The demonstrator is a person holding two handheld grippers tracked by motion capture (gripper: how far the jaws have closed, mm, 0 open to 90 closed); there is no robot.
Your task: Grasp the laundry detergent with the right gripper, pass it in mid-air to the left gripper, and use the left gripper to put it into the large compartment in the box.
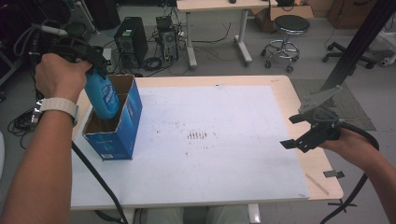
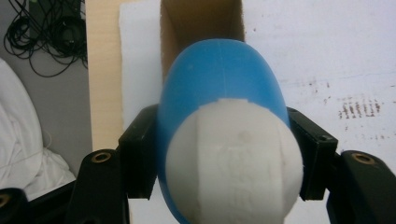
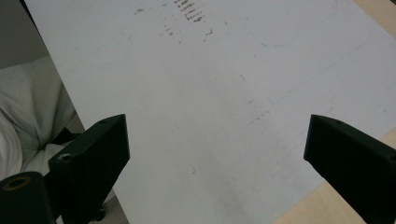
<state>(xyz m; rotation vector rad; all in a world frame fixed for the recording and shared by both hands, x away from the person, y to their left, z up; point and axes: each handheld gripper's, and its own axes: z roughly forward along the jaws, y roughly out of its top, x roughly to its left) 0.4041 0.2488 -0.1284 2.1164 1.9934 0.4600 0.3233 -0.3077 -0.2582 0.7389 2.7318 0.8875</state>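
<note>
Steeply tilted, blue bottle points base-first into box.

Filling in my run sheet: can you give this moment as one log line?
left hand-held gripper: shut on bottle | bottle: partly in box | right hand-held gripper: open, over table

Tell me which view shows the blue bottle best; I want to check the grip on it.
The left gripper view: the bottle sits close up, with both pads pressing its sides above the box. The high view shows the bottle smaller, part hidden by the hand. The right gripper view faces bare table.
</note>
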